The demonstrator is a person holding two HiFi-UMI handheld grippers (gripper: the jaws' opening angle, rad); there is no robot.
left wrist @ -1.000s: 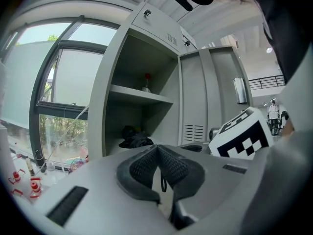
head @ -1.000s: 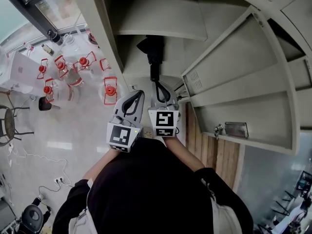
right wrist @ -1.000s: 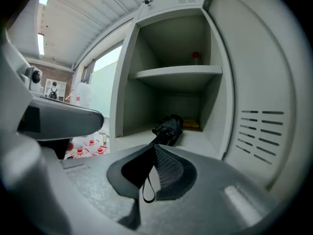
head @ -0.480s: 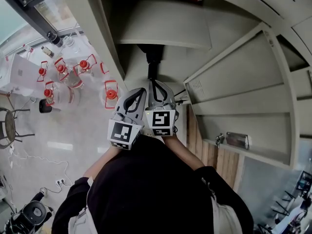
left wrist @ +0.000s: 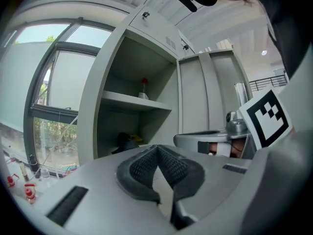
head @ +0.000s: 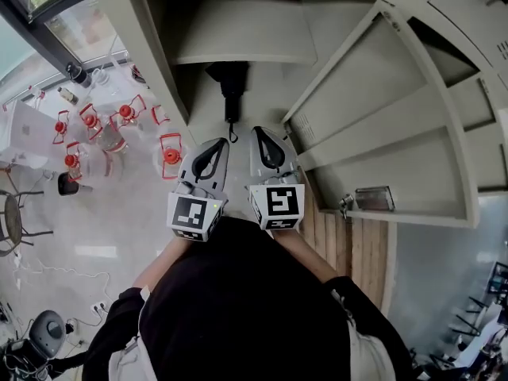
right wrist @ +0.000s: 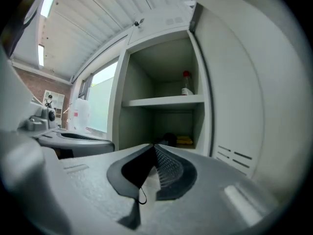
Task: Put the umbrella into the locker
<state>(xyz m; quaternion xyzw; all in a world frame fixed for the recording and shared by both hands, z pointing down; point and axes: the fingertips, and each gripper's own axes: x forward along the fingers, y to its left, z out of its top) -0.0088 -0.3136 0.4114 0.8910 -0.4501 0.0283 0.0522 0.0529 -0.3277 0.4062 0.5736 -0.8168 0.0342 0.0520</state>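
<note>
The black folded umbrella (head: 230, 86) lies inside the lower compartment of the open grey locker (head: 238, 34), handle end and strap loop toward me. In the left gripper view the umbrella (left wrist: 124, 142) is a dark shape on the compartment floor, and the right gripper view shows the umbrella (right wrist: 168, 140) in the same place. My right gripper (head: 261, 133) (right wrist: 154, 148) is shut and apart from the umbrella, a short way in front of the locker. Beside it, my left gripper (head: 215, 144) (left wrist: 156, 148) is shut on nothing.
A red-capped bottle (right wrist: 186, 84) stands on the upper shelf. A yellow item (right wrist: 185, 141) lies behind the umbrella. The locker door (head: 373, 109) hangs open at the right. Several red-capped water jugs (head: 171, 153) stand on the floor at the left, near a stool (head: 12, 221).
The right gripper, close against the umbrella's handle a second ago, has drawn back and risen. The umbrella stays in the compartment. The left gripper has barely moved.
</note>
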